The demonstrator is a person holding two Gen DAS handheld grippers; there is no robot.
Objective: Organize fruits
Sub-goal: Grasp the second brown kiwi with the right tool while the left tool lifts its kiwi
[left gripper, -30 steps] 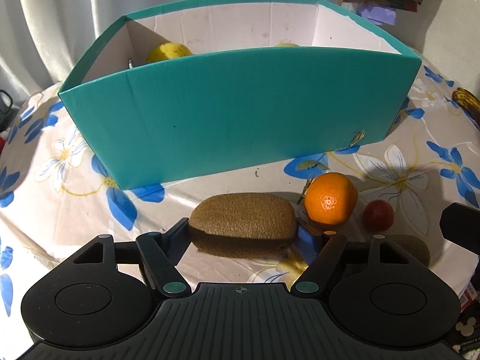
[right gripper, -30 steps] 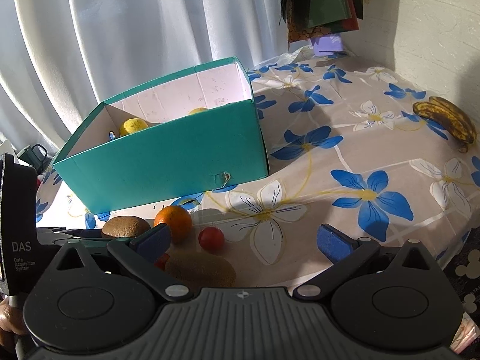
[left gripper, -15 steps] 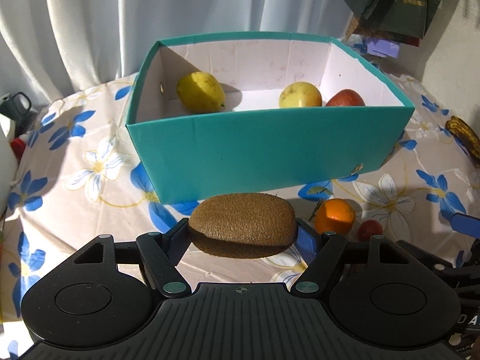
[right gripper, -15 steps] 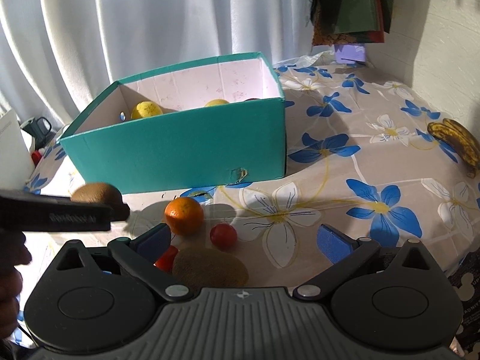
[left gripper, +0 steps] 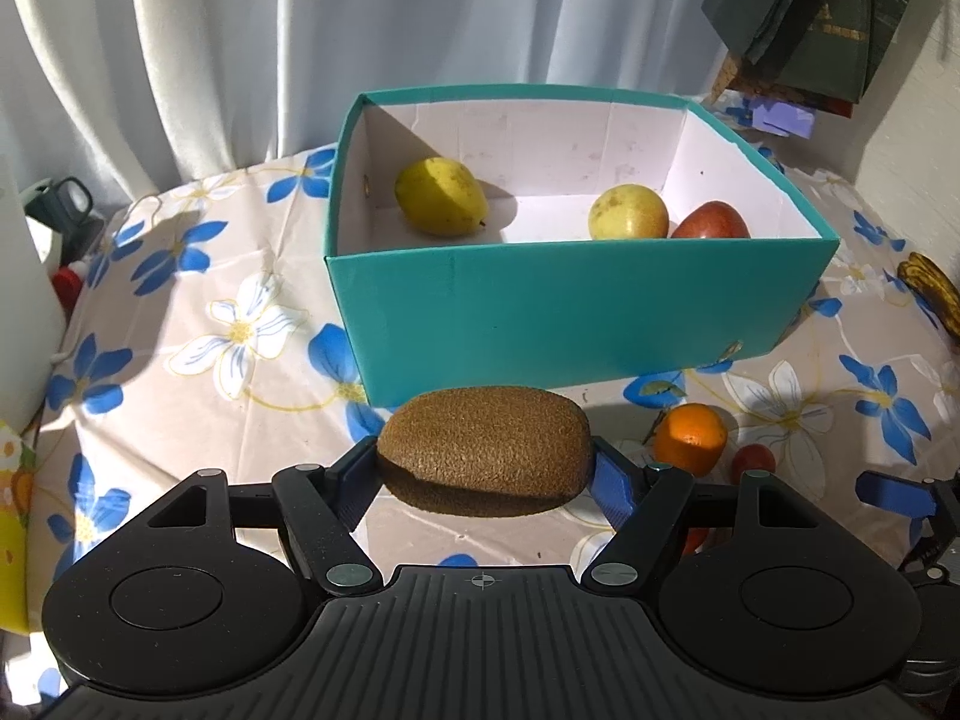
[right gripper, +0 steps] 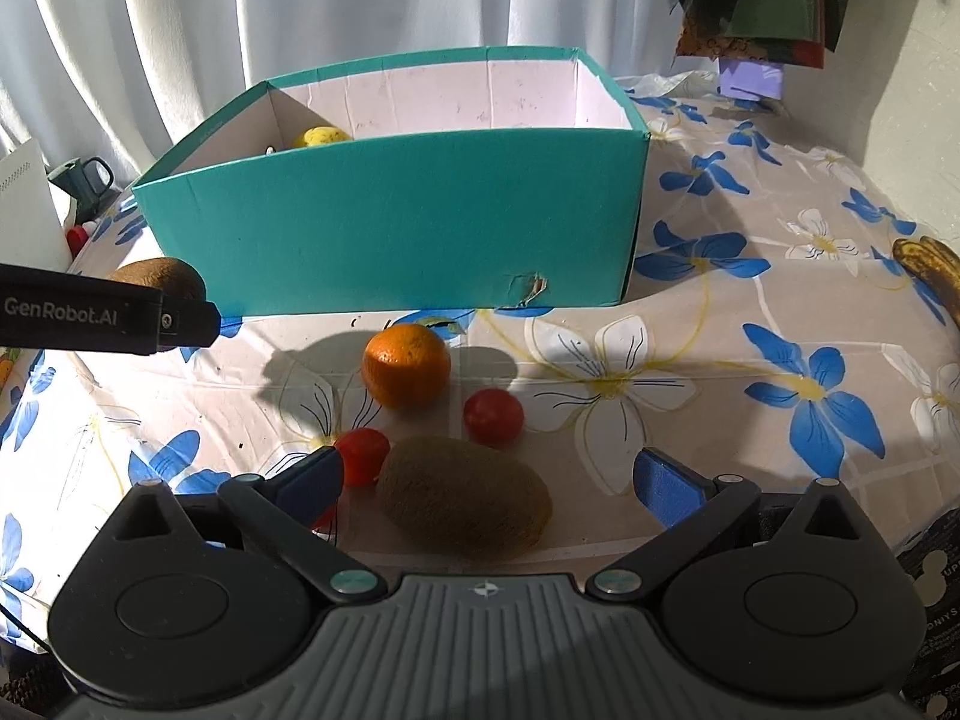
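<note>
- We see the teal box (left gripper: 576, 312) at the far side of the floral tablecloth (left gripper: 228, 324), with 3 fruits inside.
- Our left gripper (left gripper: 485, 474) is clenched on a kiwi (left gripper: 485, 450), raised near the box's front wall.
- Our right gripper (right gripper: 489, 483) is spread wide around a second kiwi (right gripper: 465, 498) lying on the cloth.
- An orange (right gripper: 406, 365) and 2 small red fruits lie just beyond it.

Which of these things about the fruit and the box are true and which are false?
1. The left gripper holds a kiwi. True.
2. The box has no fruit in it. False: three fruits lie inside, two yellow and one red.
3. The right gripper is shut on the orange. False: its jaws are open, and the orange sits on the cloth ahead of it.
4. A second kiwi lies between the right gripper's open jaws. True.
5. The held kiwi is already in the box. False: it is in front of the box, outside it.
</note>
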